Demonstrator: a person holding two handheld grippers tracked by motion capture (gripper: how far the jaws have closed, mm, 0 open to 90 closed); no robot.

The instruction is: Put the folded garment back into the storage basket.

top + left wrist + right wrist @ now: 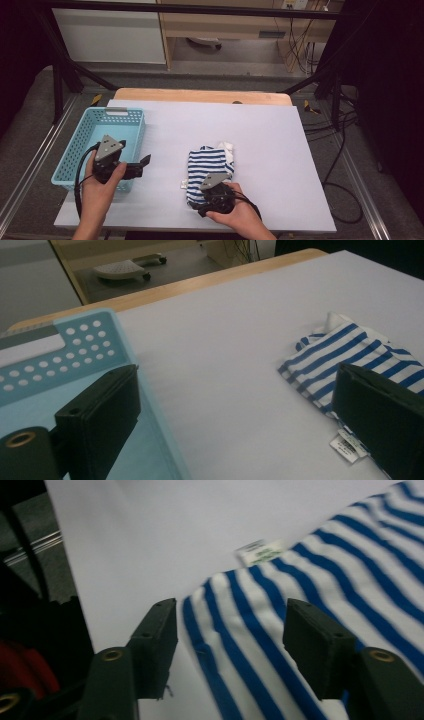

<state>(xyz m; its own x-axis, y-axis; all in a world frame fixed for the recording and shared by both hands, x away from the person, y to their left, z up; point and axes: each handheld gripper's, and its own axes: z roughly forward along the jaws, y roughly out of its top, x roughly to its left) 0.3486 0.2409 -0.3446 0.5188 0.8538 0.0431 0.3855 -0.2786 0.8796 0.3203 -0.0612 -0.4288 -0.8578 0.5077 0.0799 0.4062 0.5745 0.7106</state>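
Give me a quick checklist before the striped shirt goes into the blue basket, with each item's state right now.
1. Right gripper open over the striped shirt: ok, jaws apart with the fabric's edge between them, not pinched.
2. Left gripper open and free: ok, nothing between the jaws.
3. Shirt folded compactly: ok.
4. Blue basket has room: ok, its inside looks bare.
5. Table between shirt and basket unobstructed: ok.
6. Care label tucked in: not ok, it sticks out at the shirt's edge.
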